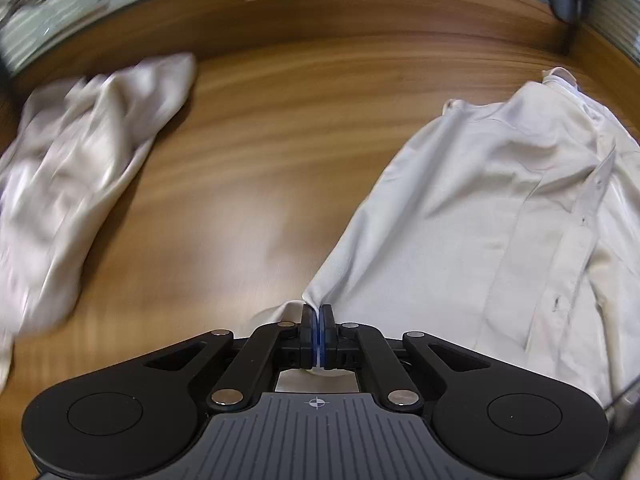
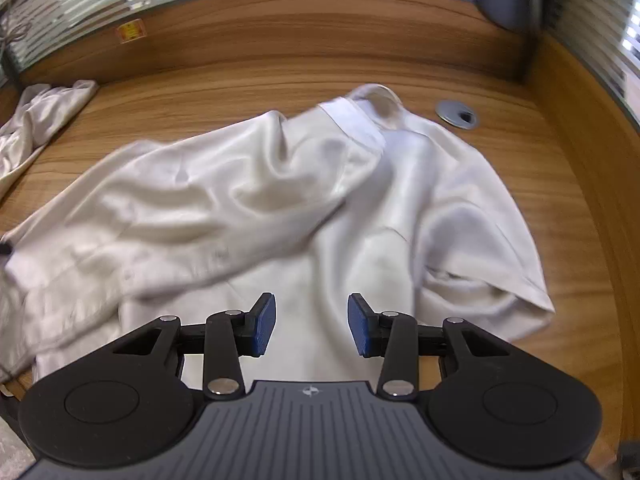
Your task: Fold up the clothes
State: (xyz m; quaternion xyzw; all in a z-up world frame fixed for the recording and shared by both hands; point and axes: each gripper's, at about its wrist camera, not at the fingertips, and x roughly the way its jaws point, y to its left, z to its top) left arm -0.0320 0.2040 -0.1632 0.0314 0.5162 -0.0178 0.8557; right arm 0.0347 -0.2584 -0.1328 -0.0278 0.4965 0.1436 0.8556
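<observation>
A white collared shirt (image 1: 500,208) lies on the wooden desk at the right of the left wrist view, collar at the far end. My left gripper (image 1: 318,312) is shut on the shirt's near left corner, which stretches up from the pads. In the right wrist view the same shirt (image 2: 360,208) fills the middle, its left half lifted and folded over toward the right, collar (image 2: 360,120) at the back. My right gripper (image 2: 312,320) is open and empty, just above the shirt's near part.
A second crumpled white garment (image 1: 72,168) lies at the left; it also shows in the right wrist view (image 2: 36,120). A grey cable grommet (image 2: 458,113) sits behind the shirt. A wooden back panel (image 2: 320,40) and side wall (image 2: 580,120) bound the desk.
</observation>
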